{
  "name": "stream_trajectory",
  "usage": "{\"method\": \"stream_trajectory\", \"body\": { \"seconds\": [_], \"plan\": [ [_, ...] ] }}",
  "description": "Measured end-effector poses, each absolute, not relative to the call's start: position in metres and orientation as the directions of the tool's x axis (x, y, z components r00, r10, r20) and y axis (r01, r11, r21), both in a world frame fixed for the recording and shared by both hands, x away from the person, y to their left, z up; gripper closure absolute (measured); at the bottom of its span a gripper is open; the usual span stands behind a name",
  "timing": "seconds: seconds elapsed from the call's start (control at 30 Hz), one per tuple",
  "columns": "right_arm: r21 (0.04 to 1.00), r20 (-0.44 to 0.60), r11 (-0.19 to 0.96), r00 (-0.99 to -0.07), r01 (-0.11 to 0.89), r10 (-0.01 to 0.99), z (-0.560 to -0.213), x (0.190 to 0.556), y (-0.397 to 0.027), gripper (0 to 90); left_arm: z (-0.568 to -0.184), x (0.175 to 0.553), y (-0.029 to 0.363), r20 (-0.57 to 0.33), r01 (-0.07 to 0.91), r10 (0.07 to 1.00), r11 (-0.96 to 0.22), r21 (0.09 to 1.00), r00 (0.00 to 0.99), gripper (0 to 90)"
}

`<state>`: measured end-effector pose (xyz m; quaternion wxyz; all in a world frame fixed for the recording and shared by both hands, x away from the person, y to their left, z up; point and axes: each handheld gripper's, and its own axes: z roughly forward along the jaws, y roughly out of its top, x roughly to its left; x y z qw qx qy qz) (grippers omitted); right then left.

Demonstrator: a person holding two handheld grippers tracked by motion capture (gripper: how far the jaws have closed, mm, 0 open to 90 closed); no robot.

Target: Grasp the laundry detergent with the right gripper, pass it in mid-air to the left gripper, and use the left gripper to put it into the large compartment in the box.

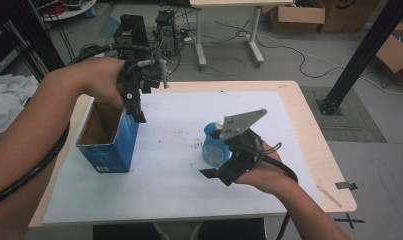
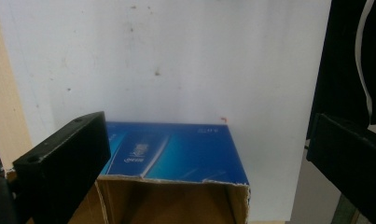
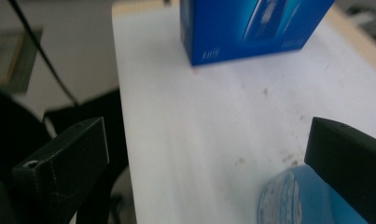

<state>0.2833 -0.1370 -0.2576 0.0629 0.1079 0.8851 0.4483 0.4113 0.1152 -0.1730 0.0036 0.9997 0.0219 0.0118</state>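
Cardboard is what the left tool (image 1: 139, 112) hangs over in the high view: an open-topped blue box (image 1: 111, 145) stands at centre left of the frame on the white sheet (image 1: 174, 190) that covers the desk (image 1: 314, 145). That tool's jaws point down at the box's upper right rim and I cannot tell from here whether they touch it. Right of centre, a blue tub (image 1: 212, 145) stands just behind the right tool (image 1: 214, 174), whose jaws are spread and hold nothing.

Left gripper view: the jaws stand wide apart at the lower corners, the box (image 2: 176, 154) between and beyond them, its torn brown rim at the bottom edge. The box looks light and thin-walled, so it would likely dent under a hard squeeze and tip if pushed high. One wall near a corner, pinched gently, seems the safest hold.

Right gripper view: jaws again apart, the tub (image 3: 293, 198) at lower right beside the right jaw, the box (image 3: 251, 28) at the top. The tub looks like smooth plastic, stiff but possibly slippery; across its round body is where I would grip.
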Motion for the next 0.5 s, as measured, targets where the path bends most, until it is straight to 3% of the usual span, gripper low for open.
{"method": "stream_trajectory", "body": {
  "seconds": [0.5],
  "plan": [
    [0.875, -0.012, 0.433, -0.886, 0.215, 0.464, -0.277, 0.256, -0.215, 0.0, -0.173, 0.409, 0.112, 0.026, 0.037, 0.037, -0.999, 0.012, 0.999, 0.1]
  ]
}}
